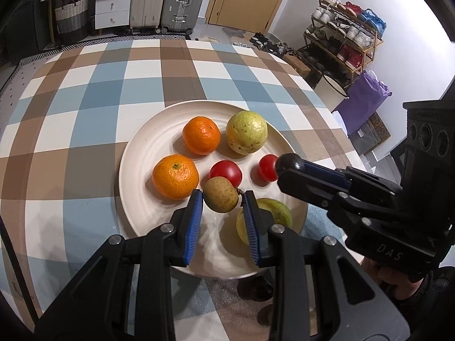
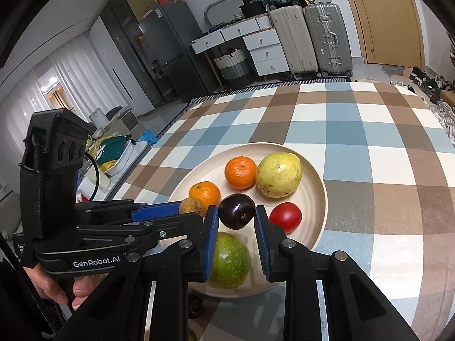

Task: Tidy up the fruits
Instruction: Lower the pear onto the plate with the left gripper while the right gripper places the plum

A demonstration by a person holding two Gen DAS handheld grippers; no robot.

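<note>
From the left wrist, our left tool is narrowed onto a small brown fruit just above the near part of the plate, its stem against the right pad, and the round skin could slip out and knock the tomato just behind it. From the right wrist, our right tool pinches a dark plum over the plate's near half, above a green fruit; we judge the two tools, close together there, could collide, or a dropped plum could roll onto the desk.
</note>
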